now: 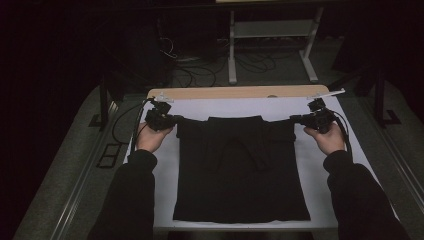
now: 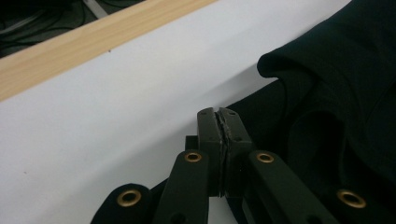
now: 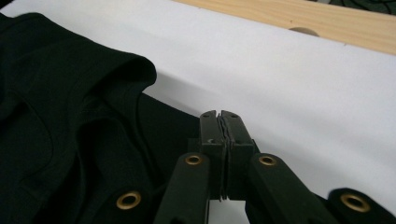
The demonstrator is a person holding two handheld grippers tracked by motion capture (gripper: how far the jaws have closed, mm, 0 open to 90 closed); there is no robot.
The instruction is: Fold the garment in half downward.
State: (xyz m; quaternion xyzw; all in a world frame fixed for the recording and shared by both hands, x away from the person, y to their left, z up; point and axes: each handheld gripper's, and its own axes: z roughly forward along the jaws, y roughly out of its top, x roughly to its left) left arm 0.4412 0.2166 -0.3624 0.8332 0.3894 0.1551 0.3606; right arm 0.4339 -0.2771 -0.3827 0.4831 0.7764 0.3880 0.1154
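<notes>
— Hand-held grippers first: how are they set?

— Both are seen fully closed. The left hand-held gripper (image 1: 176, 120) is clamped on the far left corner of the black T-shirt (image 1: 240, 167), and the right hand-held gripper (image 1: 295, 119) on the far right corner. In each gripper view a thin edge of dark cloth appears pinched between the pads, though how much is caught cannot be told.

— Where is the garment placed?

— It is spread on the white sheet of the bench (image 1: 320, 165), roughly centred, with the wooden strip (image 1: 240, 92) beyond it. A folded band is seen across the far end, and a bulge of cloth (image 2: 285, 65) is raised beside the left jaws.

— Which way does it point?

— Its long axis is judged to run from the near edge to the far edge, with the gripped end farthest from the person.

— How should a fold be handled?

— Both corners should be lifted together and level, the edge between them kept taut, and the cloth carried evenly toward the near hem, so that no slack or skew is introduced.
</notes>
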